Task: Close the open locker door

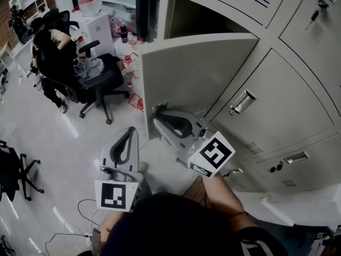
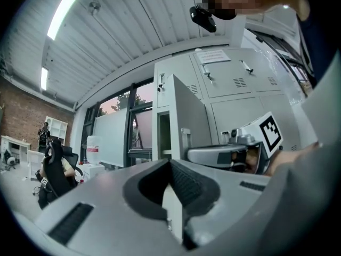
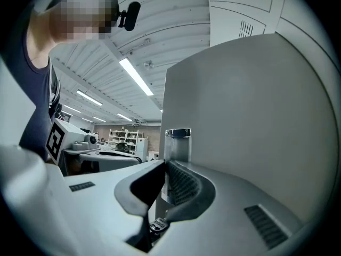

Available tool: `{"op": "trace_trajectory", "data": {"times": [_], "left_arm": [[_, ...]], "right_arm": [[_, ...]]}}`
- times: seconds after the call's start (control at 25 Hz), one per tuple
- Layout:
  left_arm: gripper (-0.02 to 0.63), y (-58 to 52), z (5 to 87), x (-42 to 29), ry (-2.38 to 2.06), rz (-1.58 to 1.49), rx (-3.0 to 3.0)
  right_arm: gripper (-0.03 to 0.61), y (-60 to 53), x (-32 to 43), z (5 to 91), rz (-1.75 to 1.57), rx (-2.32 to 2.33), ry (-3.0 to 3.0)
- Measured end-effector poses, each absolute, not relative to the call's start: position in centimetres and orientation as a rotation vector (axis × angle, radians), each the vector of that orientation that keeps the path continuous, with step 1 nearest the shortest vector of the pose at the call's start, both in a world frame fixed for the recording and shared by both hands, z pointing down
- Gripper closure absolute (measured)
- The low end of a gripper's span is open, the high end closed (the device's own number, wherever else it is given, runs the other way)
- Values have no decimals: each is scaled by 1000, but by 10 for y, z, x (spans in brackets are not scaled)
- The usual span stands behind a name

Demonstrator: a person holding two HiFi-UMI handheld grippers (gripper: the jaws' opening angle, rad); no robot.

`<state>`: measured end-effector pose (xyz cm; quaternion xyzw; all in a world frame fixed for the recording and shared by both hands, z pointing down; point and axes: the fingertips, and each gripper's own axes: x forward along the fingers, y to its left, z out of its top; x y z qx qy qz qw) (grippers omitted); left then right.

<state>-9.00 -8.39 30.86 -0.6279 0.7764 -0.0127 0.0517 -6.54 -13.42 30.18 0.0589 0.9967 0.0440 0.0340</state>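
The beige locker door stands swung out from its dark open compartment. It has a metal latch at its free edge. My right gripper is shut, its tips touching the door's free edge just below that latch. In the right gripper view the door face fills the right side and the latch rises just beyond the right gripper. My left gripper is shut on nothing, held lower left of the door and apart from it. The left gripper faces the door's edge.
Shut locker doors fill the right, one with a key in its lock. A person sits in a black office chair at the far left, beside a second chair and a water dispenser. Cables lie on the floor.
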Motion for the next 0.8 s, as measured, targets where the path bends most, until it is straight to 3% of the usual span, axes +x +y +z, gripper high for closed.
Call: {"op": "trace_trajectory", "data": {"times": [0.44,0.8], "left_arm": [[612,-147,298,-179,2231,50,-2036],[612,-194,289,-200,2035,108,-2198]], "right_arm": [[548,-173,-115,300,131,-114,3084],[550,-197,-134,300,133,-303,3080]]}}
